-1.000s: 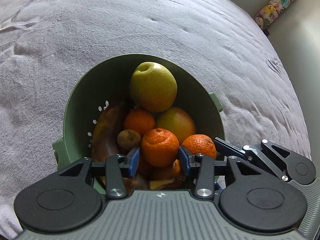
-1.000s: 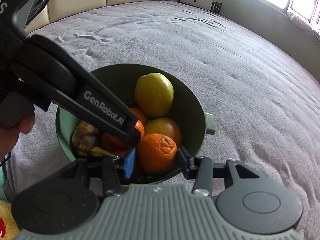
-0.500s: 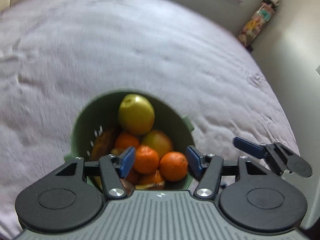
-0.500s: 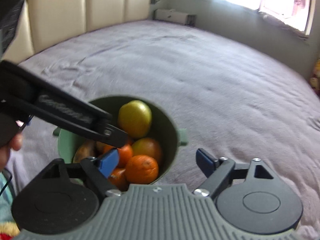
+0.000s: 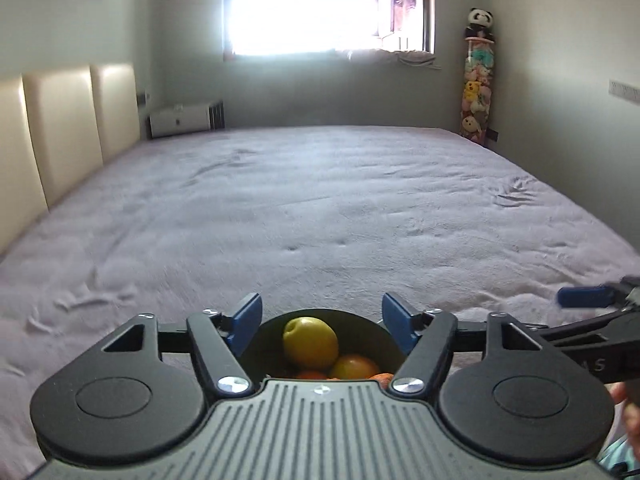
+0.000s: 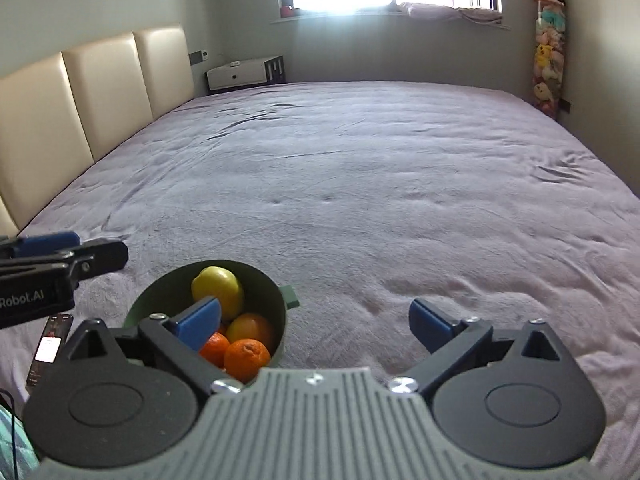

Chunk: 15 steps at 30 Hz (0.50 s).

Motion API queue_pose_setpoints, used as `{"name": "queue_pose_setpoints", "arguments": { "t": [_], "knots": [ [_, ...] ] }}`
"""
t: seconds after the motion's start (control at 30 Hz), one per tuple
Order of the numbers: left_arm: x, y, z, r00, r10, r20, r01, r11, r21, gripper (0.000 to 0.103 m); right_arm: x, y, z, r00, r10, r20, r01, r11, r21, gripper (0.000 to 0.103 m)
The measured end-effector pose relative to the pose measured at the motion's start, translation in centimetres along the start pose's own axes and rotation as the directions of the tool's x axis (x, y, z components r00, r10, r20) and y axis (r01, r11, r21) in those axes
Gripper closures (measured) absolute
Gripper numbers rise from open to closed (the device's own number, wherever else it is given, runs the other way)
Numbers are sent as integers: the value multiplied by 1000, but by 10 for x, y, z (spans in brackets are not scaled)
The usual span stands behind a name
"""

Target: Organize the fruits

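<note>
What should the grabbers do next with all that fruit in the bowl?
Probably nothing more than pulling back a little further. Every fruit in sight, like the yellow apple and an orange, sits inside the green bowl. The left gripper and right gripper have just been opening, with no fruit between their fingers, and the bed shows no loose fruit.

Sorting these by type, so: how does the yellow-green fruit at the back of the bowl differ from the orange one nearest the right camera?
The yellow-green fruit is bigger and smooth; the orange fruit is smaller with dimpled skin. The yellow-green fruit sits at the far side, the orange fruit at the near rim. Both lie loose in the green bowl.
</note>
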<state>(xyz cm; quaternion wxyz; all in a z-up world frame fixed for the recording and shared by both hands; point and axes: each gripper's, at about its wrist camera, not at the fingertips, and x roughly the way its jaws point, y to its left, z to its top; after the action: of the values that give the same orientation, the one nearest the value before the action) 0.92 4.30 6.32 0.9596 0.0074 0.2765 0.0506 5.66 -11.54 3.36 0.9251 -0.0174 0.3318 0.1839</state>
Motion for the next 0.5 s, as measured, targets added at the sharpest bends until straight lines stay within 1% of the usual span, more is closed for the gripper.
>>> {"name": "queue_pose_setpoints", "arguments": {
  "t": [0.1, 0.2, 0.3, 0.4, 0.5],
  "knots": [
    [-4, -10, -8, 1000, 30, 4, -30, 999, 18, 19, -16, 3, -9, 999, -34, 24, 35, 999, -34, 4],
    [-5, -13, -20, 999, 39, -21, -39, 999, 28, 19, -24, 4, -17, 998, -59, 33, 61, 997, -44, 4],
    [1, -15, -32, 995, 44, -86, -42, 999, 18, 19, -25, 5, -28, 997, -81, 20, 82, 996, -43, 4],
    [10, -14, -40, 987, 44, -154, -46, 999, -9, 19, -22, 7, -38, 995, -102, -11, 101, 993, -63, 4],
    [16, -11, -44, 979, 51, -197, -55, 998, -15, 19, -15, 9, -45, 992, -122, -31, 119, 988, -95, 4]
  ]
}}
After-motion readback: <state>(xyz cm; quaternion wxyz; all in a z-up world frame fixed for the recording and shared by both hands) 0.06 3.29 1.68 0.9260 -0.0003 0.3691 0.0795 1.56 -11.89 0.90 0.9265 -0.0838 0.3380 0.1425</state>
